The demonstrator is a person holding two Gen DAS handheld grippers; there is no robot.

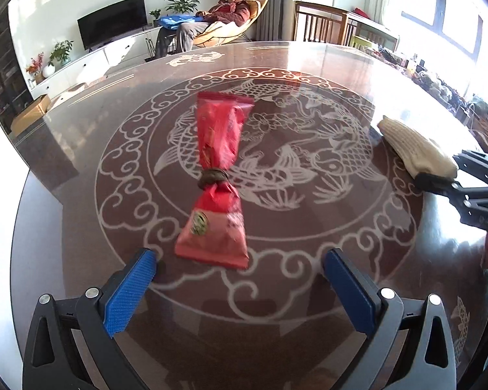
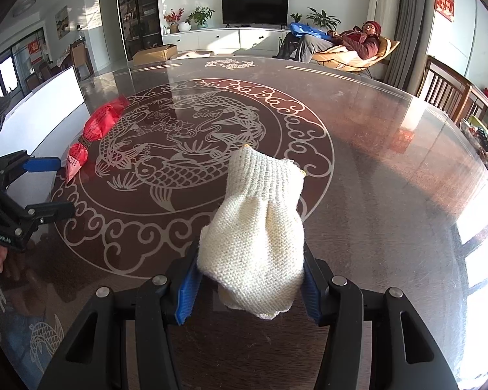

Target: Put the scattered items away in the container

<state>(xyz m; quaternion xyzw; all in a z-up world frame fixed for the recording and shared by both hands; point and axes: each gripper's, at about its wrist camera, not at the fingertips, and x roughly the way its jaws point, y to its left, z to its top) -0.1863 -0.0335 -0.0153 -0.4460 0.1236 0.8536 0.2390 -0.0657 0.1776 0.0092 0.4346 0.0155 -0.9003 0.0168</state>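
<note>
A red snack bag (image 1: pixel 216 175), cinched in the middle by a brown band, lies on the glass table top (image 1: pixel 309 227). My left gripper (image 1: pixel 239 255) is open wide, and the bag's near end sits just ahead of its blue pads (image 1: pixel 130 289) without touching them. A cream knitted glove (image 2: pixel 257 227) is squeezed between the blue pads of my right gripper (image 2: pixel 249 269), which is shut on it. The left wrist view shows that glove (image 1: pixel 413 149) at the right, gripped by its near end. The right wrist view shows the bag (image 2: pixel 94 130) and the left gripper (image 2: pixel 60 187) at the far left.
A white box-like wall (image 2: pixel 48 113) stands at the table's left edge, beside the bag. The round table bears a fish pattern. Clutter (image 1: pixel 439 87) lines its far right rim. A person (image 1: pixel 211 16) reclines in a lounge chair beyond the table, near wooden chairs (image 1: pixel 322 22).
</note>
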